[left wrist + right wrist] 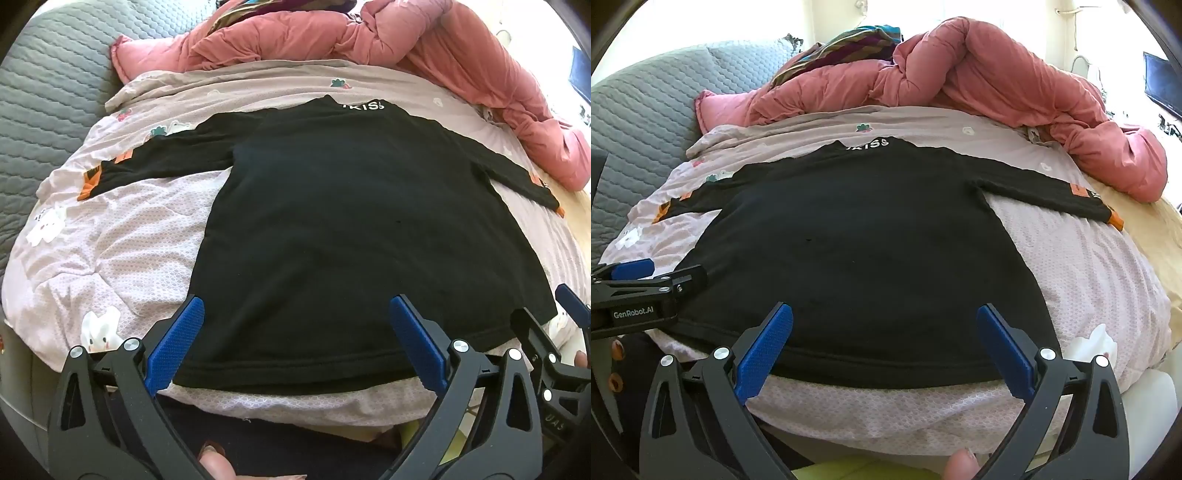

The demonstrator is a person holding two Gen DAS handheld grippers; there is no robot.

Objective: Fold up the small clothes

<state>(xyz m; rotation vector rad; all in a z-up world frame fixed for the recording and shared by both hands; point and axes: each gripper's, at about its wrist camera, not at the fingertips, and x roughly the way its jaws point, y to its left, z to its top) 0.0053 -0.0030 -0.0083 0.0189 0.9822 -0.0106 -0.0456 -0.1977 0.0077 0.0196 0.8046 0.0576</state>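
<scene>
Bright room, window glare at the back, dark screen point(1163, 88) on the right wall; bed under a pale pink printed quilt point(1089, 280), grey quilted cover point(639, 110) to the left, one rumpled salmon duvet point(979, 85) heaped along the far side, striped cloth point(846, 44) behind it, yellow sheet point(1156, 229) at the right edge; one black long-sleeved top point(857, 240) spread flat on the quilt, hem nearest, white lettering at the collar, two sleeves stretched out sideways, orange patches at both cuffs; two claws, left gripper point(295, 343) and right gripper point(884, 347), both tilted downward above the hem, blue pads wide apart, clamped on nothing; fingertip point(962, 463) at the lower edge.
</scene>
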